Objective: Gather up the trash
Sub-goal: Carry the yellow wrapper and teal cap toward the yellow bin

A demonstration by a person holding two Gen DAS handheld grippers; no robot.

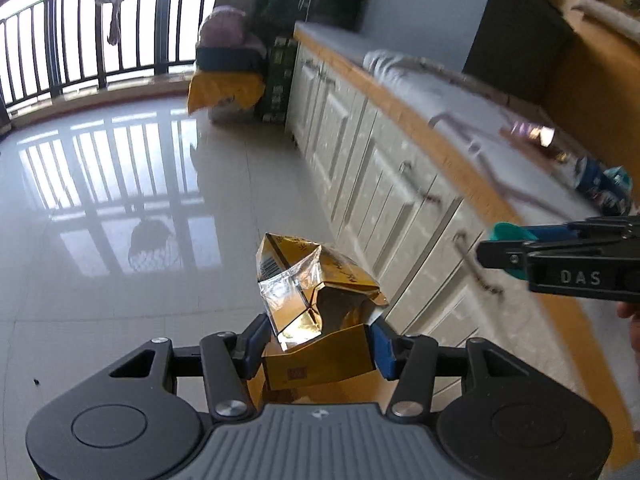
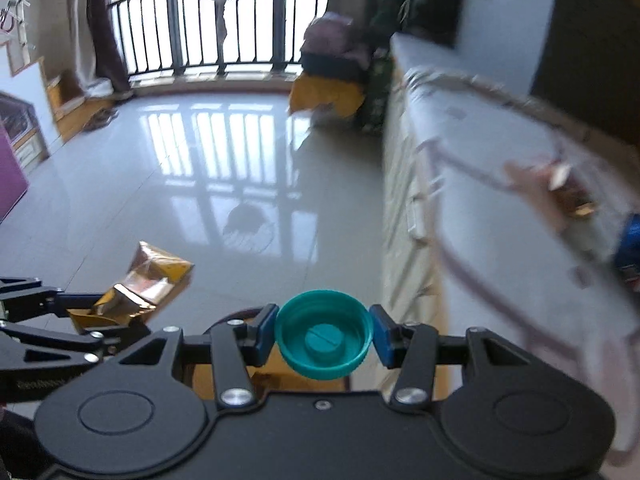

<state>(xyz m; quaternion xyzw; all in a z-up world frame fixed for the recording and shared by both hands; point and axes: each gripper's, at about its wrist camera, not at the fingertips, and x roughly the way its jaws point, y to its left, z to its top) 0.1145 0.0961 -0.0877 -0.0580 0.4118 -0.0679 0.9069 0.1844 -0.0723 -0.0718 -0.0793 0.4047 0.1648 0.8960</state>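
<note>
both tongs are loaded; the left tongs [image 1: 316,350] clamp a crumpled gold packet [image 1: 316,292], the right tongs [image 2: 324,336] pinch a teal bottle cap [image 2: 323,334] by its rim; this looks like the carry step, with no bin in view, so the next move calls for finding one and letting go over it; ahead and below lies a glossy tiled floor [image 2: 224,184]; to their right runs a cluttered worktop [image 1: 472,120] over white cabinets [image 1: 360,168]; a balcony railing [image 2: 208,28] stands far ahead.
</note>
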